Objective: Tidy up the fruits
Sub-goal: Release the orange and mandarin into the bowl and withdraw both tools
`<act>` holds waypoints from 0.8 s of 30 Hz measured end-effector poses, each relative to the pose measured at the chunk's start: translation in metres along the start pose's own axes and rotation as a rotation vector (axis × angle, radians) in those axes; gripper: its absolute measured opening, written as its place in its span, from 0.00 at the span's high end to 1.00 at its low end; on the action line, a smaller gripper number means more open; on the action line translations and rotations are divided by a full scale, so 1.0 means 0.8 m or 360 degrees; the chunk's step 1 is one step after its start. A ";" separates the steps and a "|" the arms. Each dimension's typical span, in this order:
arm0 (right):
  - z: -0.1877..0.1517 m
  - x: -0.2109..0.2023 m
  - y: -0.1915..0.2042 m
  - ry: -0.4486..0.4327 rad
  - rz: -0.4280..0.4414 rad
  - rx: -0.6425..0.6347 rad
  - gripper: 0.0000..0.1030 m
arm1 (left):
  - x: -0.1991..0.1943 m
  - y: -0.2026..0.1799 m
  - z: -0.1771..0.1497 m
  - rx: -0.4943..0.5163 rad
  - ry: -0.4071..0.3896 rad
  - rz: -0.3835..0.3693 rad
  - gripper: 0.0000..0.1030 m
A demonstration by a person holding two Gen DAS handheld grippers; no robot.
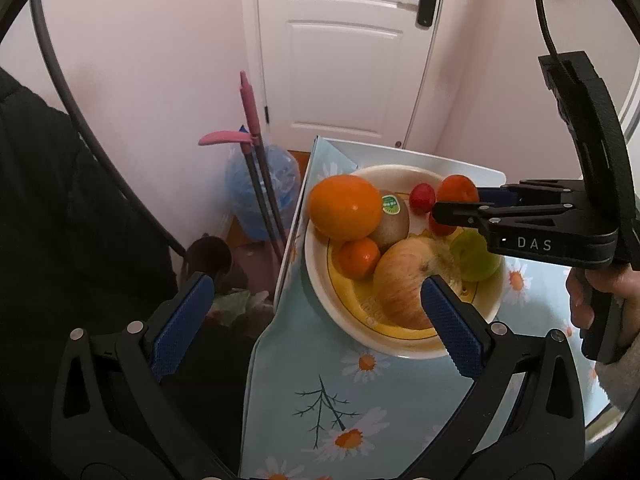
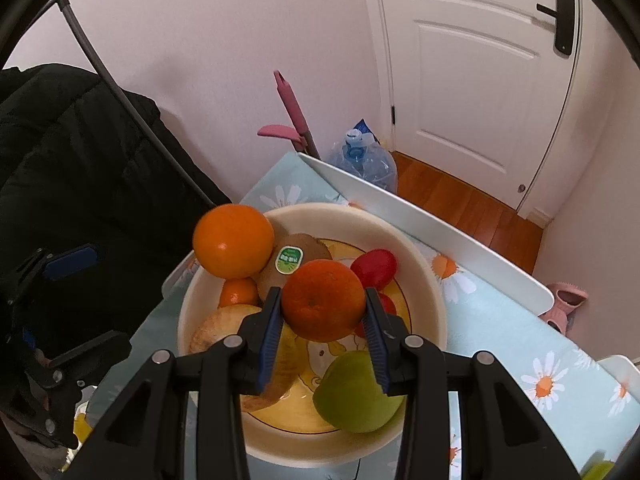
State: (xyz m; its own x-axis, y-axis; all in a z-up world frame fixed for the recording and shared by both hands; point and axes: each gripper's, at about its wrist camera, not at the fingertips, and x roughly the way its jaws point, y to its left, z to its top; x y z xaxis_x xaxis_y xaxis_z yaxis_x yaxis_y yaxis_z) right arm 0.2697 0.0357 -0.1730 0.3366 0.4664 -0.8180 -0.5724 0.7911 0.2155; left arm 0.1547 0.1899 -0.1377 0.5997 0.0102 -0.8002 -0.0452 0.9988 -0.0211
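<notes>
While right tool (image 2: pixel 322 317) clamps tangerine (image 2: pixel 323 300), left tool (image 1: pixel 316 312) empty

The bowl (image 2: pixel 432 280) stands on the table (image 2: pixel 520 344), near its far left corner. In the bowl, the big orange (image 2: pixel 233 239) lies at the far left, on the rim side, and the kiwi (image 2: pixel 304 246) is just right of it. A small mandarin (image 2: pixel 239 292) lies before the big orange, and the apple (image 2: pixel 216 326) before that. The green apple (image 2: pixel 352 392) lies at the near right. Two tomatoes (image 2: pixel 374 267) lie at the far right. The right gripper (image 2: pixel 322 320) holds an orange (image 2: pixel 323 300) above the bowl's middle. The left gripper (image 1: pixel 316 312) hangs at the table's left edge.
</notes>
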 end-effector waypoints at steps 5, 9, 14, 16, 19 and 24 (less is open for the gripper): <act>0.001 -0.001 0.001 -0.0018 -0.0003 0.0004 0.64 | 0.004 -0.003 -0.002 0.0008 0.0013 -0.0003 0.00; 0.001 -0.006 0.003 -0.0053 0.0009 0.0017 0.24 | 0.001 -0.007 -0.006 0.0024 0.0011 -0.0009 0.00; -0.001 -0.016 0.004 -0.0106 -0.0043 0.0035 0.09 | -0.004 -0.006 -0.006 0.0028 0.0009 -0.0020 0.00; -0.003 -0.023 0.005 -0.0132 -0.0063 0.0041 0.09 | -0.009 -0.006 -0.007 0.0039 0.0004 -0.0007 0.00; -0.008 -0.033 0.005 -0.0150 -0.0082 0.0047 0.09 | -0.015 -0.005 -0.006 0.0044 -0.0008 -0.0003 0.00; -0.015 -0.054 0.007 -0.0157 -0.0110 0.0065 0.09 | -0.026 -0.005 -0.003 0.0047 -0.0039 -0.0017 0.00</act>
State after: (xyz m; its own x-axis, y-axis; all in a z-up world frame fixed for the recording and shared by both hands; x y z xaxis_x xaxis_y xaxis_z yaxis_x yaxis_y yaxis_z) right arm 0.2428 0.0154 -0.1431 0.4473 0.4456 -0.7755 -0.5150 0.8372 0.1840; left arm 0.1403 0.1853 -0.1223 0.6196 0.0003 -0.7849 -0.0151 0.9998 -0.0115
